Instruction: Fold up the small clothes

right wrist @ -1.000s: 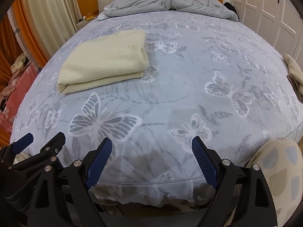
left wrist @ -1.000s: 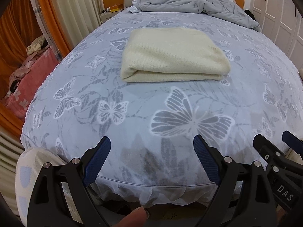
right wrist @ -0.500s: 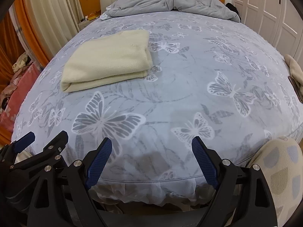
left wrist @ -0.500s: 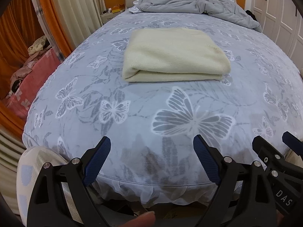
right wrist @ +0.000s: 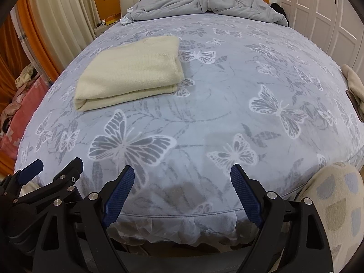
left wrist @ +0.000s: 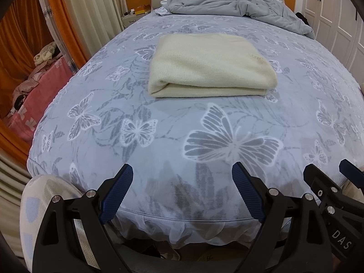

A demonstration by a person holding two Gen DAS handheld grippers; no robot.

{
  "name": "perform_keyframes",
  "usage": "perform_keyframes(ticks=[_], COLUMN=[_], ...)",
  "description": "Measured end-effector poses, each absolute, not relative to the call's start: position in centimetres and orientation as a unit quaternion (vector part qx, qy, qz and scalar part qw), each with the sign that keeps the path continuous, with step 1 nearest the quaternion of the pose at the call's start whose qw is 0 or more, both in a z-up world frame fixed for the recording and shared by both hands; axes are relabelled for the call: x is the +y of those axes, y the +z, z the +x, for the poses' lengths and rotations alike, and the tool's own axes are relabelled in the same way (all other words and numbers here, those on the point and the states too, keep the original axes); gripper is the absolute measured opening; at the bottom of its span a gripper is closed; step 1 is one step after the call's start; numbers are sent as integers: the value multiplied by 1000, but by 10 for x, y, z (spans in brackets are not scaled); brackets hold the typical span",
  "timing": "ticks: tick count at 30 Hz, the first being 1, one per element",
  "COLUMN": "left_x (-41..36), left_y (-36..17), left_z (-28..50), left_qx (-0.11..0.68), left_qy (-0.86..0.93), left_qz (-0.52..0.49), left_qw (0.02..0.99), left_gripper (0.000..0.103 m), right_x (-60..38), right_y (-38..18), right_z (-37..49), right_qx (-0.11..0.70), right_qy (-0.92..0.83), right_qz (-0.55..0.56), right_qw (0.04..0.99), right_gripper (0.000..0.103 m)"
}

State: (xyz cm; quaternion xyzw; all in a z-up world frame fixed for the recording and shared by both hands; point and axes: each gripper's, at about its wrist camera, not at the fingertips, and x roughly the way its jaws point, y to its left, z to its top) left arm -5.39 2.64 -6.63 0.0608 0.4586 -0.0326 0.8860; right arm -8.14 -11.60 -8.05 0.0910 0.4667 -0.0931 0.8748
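Both views had drawn slightly back from the bed (left wrist: 95,118) over the last second. Its folded cream garment (left wrist: 211,68) lay above frame centre, probably a knit. Left tongs (left wrist: 182,193) and right tongs (right wrist: 182,193) gaped empty at bottom.

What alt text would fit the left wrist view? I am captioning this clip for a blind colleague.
A cream garment, folded into a neat rectangle, lies on a bed with a grey butterfly-print cover. The open, empty left gripper hangs over the bed's near edge, the right gripper beside it; a rumpled grey duvet lies at the headboard.
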Motion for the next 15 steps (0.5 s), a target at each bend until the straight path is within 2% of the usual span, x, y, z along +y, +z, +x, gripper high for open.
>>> perform_keyframes(ticks=[15], left_x=[25], left_y=[-67], left_z=[-56], left_qx=[454], left_qy=[-29], left_qz=[65], left_qw=[888], left_gripper=[83], right_x=[-117], right_y=[-81], right_z=[-82], right_qx=[466], right_qy=[-93], right_qz=[90], right_qw=[875], right_gripper=[84])
